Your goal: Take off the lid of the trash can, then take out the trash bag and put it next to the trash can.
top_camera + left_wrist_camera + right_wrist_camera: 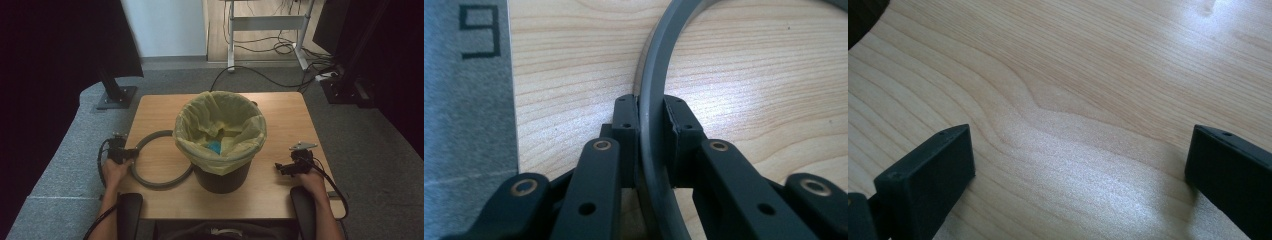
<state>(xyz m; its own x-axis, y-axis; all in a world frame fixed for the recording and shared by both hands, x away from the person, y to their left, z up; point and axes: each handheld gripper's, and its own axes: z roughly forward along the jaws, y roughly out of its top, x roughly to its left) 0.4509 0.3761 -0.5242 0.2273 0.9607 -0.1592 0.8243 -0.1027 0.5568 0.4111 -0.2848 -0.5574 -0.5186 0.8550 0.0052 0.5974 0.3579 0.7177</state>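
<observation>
The left gripper (651, 120) is clamped on the grey ring (651, 100), which lies flat just left of the bin (220, 145); the right gripper (1078, 165), right of the bin, gapes with nothing between its jaws.

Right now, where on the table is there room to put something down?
Bare wood lies behind the lined bin and between it and the right hand-held gripper. The left side is crowded: the grey ring lies there, clamped by the left hand-held gripper.

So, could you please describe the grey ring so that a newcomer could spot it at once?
Start at the wooden table and find the black bin with its yellow liner in the middle. The grey ring lies flat just left of it, clamped by the left gripper. It is the thin open hoop there.
</observation>
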